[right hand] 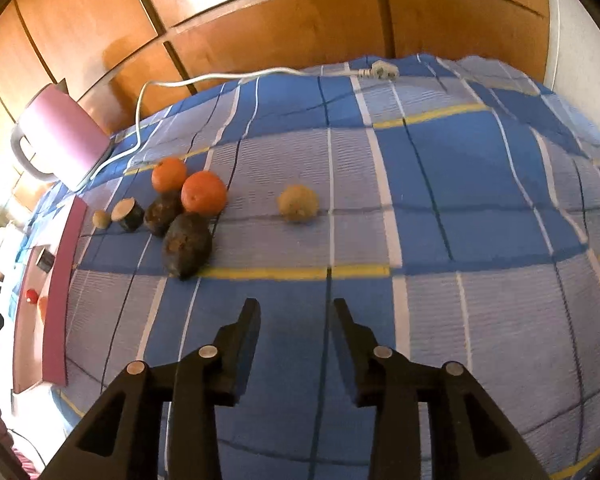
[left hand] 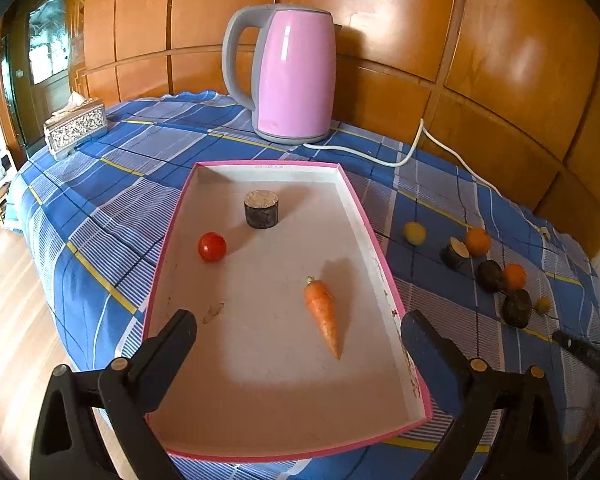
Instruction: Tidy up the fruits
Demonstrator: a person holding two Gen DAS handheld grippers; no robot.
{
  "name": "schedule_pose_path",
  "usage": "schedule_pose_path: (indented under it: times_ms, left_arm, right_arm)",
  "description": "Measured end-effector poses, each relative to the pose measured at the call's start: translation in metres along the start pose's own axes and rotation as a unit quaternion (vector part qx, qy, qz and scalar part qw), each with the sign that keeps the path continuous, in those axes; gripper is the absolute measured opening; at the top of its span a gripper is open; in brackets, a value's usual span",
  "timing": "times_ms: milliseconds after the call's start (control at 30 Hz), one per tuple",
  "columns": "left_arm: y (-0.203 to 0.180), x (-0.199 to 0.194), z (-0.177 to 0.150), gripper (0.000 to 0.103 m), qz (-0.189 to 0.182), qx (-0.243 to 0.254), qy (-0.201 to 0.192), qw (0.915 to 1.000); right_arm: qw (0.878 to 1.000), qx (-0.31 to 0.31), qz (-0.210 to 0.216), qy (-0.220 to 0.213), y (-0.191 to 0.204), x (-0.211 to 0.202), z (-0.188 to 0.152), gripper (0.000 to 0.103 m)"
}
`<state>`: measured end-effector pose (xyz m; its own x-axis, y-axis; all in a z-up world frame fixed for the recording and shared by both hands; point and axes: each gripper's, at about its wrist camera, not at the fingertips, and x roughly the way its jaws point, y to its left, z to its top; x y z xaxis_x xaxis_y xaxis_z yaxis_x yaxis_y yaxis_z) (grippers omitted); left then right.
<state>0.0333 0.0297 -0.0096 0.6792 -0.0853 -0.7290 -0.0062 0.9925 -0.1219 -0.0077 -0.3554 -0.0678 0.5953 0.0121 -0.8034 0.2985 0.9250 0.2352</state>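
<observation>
We see the left gripper with jaws spread wide and empty above the pink-rimmed tray, which already holds a carrot, a tomato and a dark cut stub. The right gripper has jaws slightly apart, holding nothing. The loose fruit cluster lies ahead and to its left, the pale round fruit almost straight ahead; we judge the right hand nearer to both.

Carrot, tomato in tray; oranges right; kettle behind.
</observation>
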Motion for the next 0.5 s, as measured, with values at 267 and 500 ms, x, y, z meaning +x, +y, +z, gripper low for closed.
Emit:
schedule_pose_path:
  times_ms: [267,500]
  left_arm:
    - [0.0,0.0,0.001,0.103,-0.005,-0.006,0.006,1.0]
    - [-0.002,0.004,0.002,0.103,-0.006,-0.005,0.013,0.9999]
  right_arm:
    - [1.0,-0.003,-0.028,-0.009,-0.002,0.024,0.041,0.037]
    - [0.999,-0.012,-0.053,-0.004,-0.003,0.048,0.062,0.037]
